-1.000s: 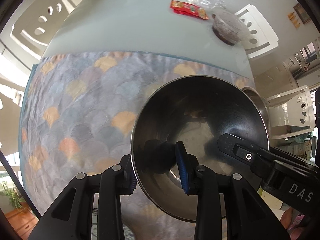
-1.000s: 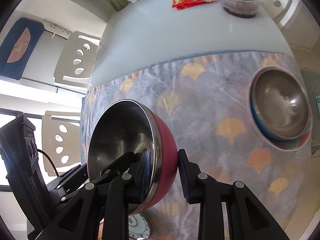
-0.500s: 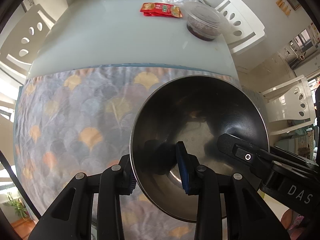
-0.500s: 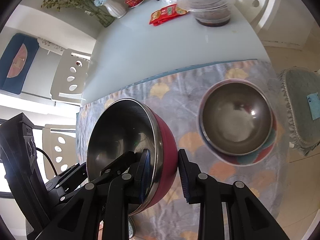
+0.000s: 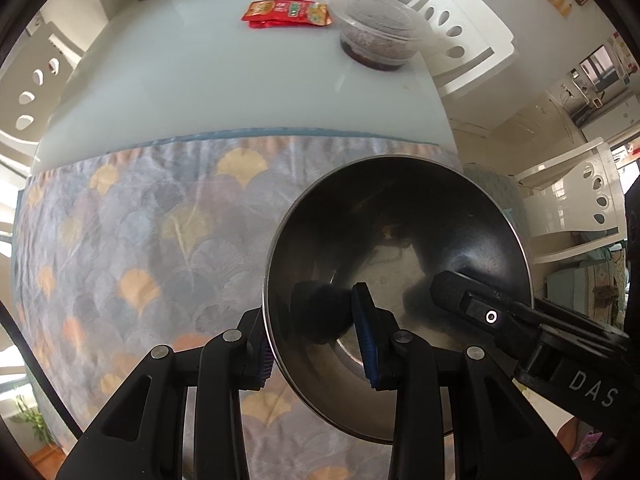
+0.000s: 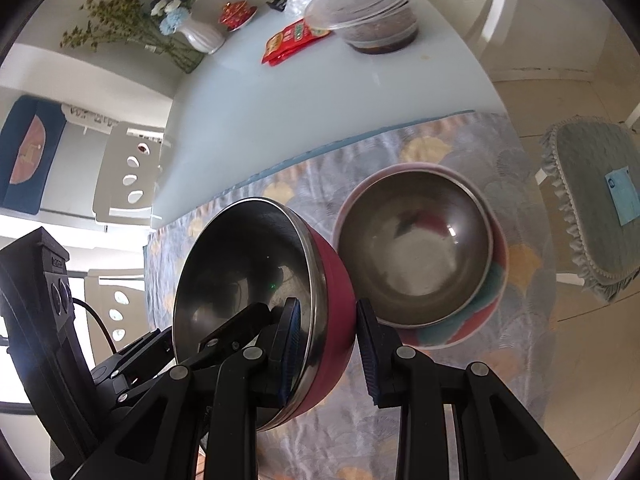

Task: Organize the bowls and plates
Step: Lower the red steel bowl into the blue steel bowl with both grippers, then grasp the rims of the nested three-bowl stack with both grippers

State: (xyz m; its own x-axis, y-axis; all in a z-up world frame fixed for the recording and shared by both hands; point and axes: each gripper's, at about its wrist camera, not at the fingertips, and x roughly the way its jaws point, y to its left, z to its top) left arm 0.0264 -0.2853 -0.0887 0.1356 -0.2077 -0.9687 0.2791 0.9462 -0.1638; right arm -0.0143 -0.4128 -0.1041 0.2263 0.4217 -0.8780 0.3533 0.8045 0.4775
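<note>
Red-skinned on the outside and steel within, the round bowl (image 6: 256, 300) hangs tilted in the air above the scale-patterned cloth (image 5: 132, 240). You hold it from both sides: your left gripper (image 5: 316, 336) pinches its rim, and your right gripper (image 6: 326, 344) straddles the opposite wall, though its outer pad looks just apart from the red skin. Beside it, a second steel-lined bowl (image 6: 416, 248) rests on the cloth. You are carrying, it seems, to nest one into the other; next, level the bowl, centre it over the resting one and lower gently.
</note>
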